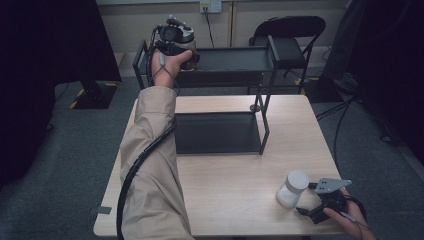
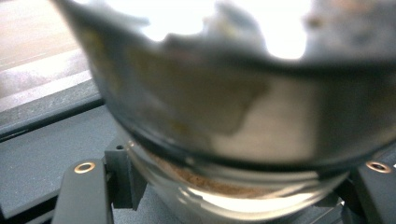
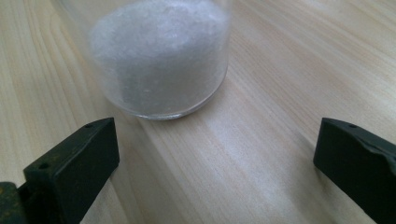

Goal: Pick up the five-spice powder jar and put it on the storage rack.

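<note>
light wood table (image 1: 225, 200) – black two-tier shelf (image 1: 220, 132) and white-filled jar (image 1: 292, 189) on it

Over the black metal two-tier shelf (image 1: 227, 60) the left gripper (image 1: 175, 37) clasps a glass jar, while the right gripper (image 1: 312, 197) sits spread beside a white-filled, white-lidded jar (image 1: 292, 189) on the pale wooden table (image 1: 235, 200).

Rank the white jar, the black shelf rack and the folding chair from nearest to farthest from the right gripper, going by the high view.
From the right gripper:
1. White jar, just left of its jaws.
2. Black shelf rack, mid-table.
3. Folding chair, behind the table by the wall.
</note>
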